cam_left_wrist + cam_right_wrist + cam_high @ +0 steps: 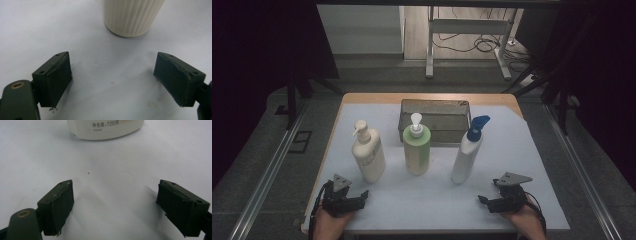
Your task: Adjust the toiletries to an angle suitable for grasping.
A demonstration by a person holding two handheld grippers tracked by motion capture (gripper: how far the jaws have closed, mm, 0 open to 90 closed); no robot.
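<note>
Three pump bottles stand in a row on the white-covered table [512,150]: a cream one [369,157] at left, a green one [417,150] in the middle, and a white one with a blue pump [466,157] at right. My left gripper [346,192] rests near the front edge, just in front of the cream bottle. In the left gripper view this gripper [112,75] is open and empty, with the bottle's ribbed base [130,17] ahead. My right gripper [504,194] lies front right. In its own view it [115,202] is open too, facing the white bottle's base [105,128].
A grey metal basket [434,107] stands behind the green bottle at the back of the table. Metal rails run along the floor on both sides. Past the table's far edge stand desk legs with loose cables.
</note>
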